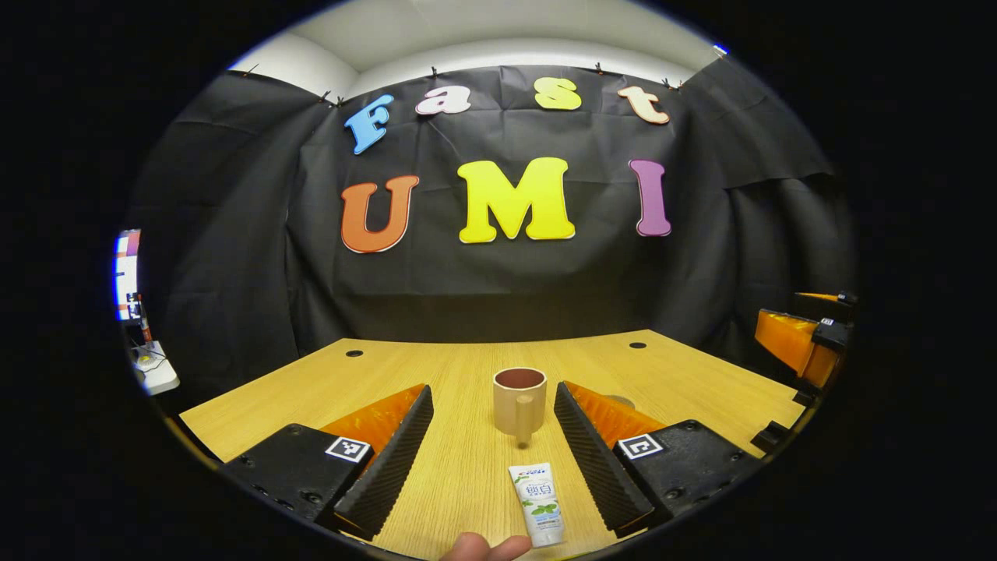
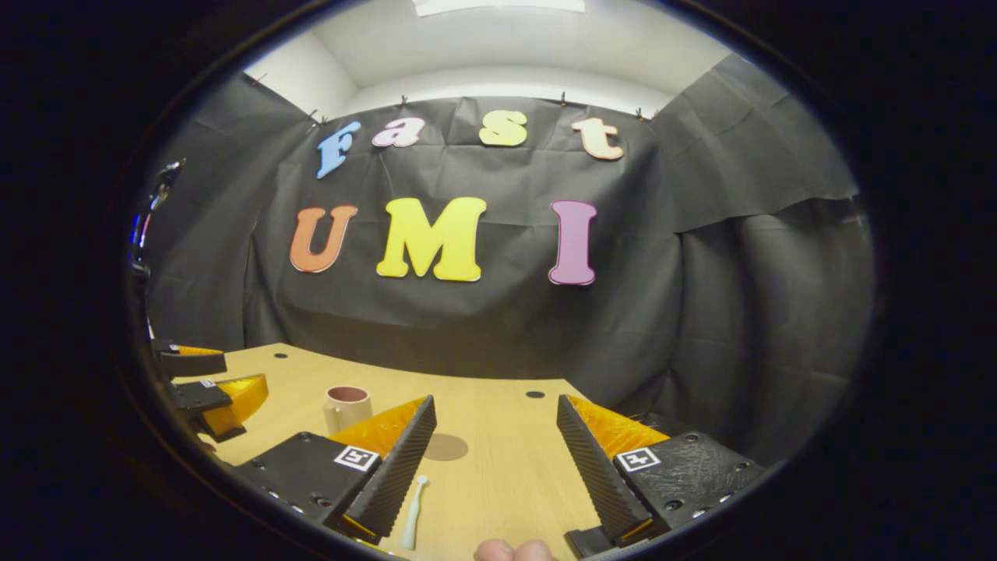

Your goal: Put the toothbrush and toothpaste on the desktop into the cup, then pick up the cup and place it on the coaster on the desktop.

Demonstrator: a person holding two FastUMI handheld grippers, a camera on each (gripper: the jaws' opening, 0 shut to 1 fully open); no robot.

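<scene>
Left tool [image 1: 494,452]: jaws spread wide, nothing between pads, held low and level, pointing forward. Fingertip [image 1: 484,548] of holding hand peeks at bottom edge of left gripper view. Right tool [image 2: 495,460]: jaws likewise wide apart, gripping nothing, level, pointing forward. Two fingertips [image 2: 514,551] of holding hand at bottom edge of right gripper view. Each tool also seen from other's camera at frame edge (partly cut off, jaw state unclear from there).
</scene>
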